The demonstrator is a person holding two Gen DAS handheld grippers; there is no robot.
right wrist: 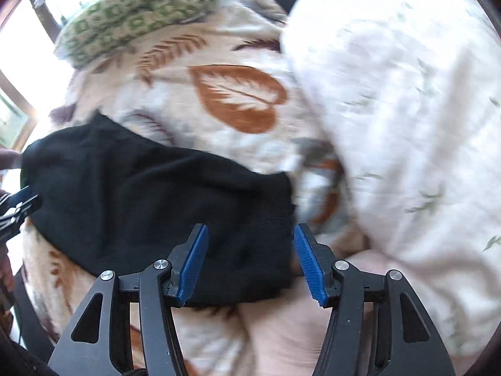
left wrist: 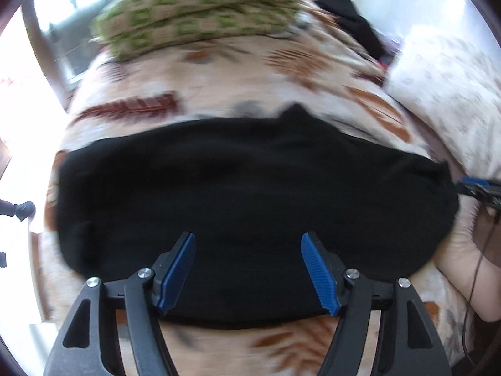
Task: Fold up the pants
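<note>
The black pants [left wrist: 238, 194] lie folded into a wide flat bundle on the leaf-patterned bed cover [left wrist: 219, 72]. My left gripper [left wrist: 249, 244] is open and empty, its blue pads over the near edge of the bundle. My right gripper [right wrist: 250, 235] is open and empty over the bundle's right end [right wrist: 162, 206]. The right gripper's tip shows at the far right of the left wrist view [left wrist: 479, 188], beside the pants' right end. The left gripper's tip shows at the left edge of the right wrist view [right wrist: 18, 206].
A green-and-cream patterned folded cloth [left wrist: 200, 12] lies at the far side of the bed. A white quilt or pillow [right wrist: 407, 125] is piled on the right. Dark clothing [left wrist: 353, 18] lies at the back right. A bright window [left wrist: 18, 72] is on the left.
</note>
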